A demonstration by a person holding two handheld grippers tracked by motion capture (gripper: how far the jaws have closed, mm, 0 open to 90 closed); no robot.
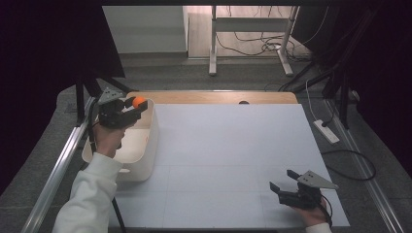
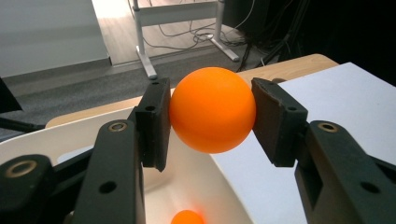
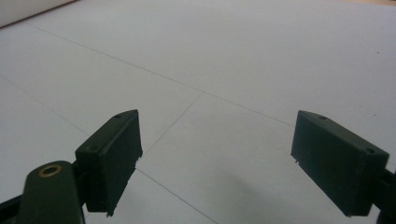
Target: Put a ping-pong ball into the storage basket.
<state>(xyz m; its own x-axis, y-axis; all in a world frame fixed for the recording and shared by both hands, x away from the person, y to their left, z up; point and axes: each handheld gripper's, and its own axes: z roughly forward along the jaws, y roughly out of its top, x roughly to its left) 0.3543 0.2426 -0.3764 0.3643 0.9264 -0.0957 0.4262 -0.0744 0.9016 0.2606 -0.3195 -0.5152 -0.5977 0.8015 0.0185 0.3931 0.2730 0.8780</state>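
Note:
My left gripper (image 1: 137, 106) is shut on an orange ball (image 1: 139, 101), held above the far end of a white bin (image 1: 145, 160) at the table's left. In the left gripper view the orange ball (image 2: 212, 109) sits squeezed between the two black pads (image 2: 156, 122), over the white bin (image 2: 56, 137). A second orange ball (image 2: 187, 218) lies on the bin's floor below. My right gripper (image 1: 283, 180) rests low over the white sheet (image 1: 228, 155) near the front right corner, open. In the right gripper view my right gripper (image 3: 217, 158) has nothing between its wide-apart jaws.
The white sheet (image 3: 233, 60) covers most of the wooden table (image 1: 214, 97). A power strip (image 1: 326, 131) and cables lie on the floor to the right. A desk frame (image 1: 250, 29) stands beyond the table. A metal rail (image 1: 58, 165) runs along the left side.

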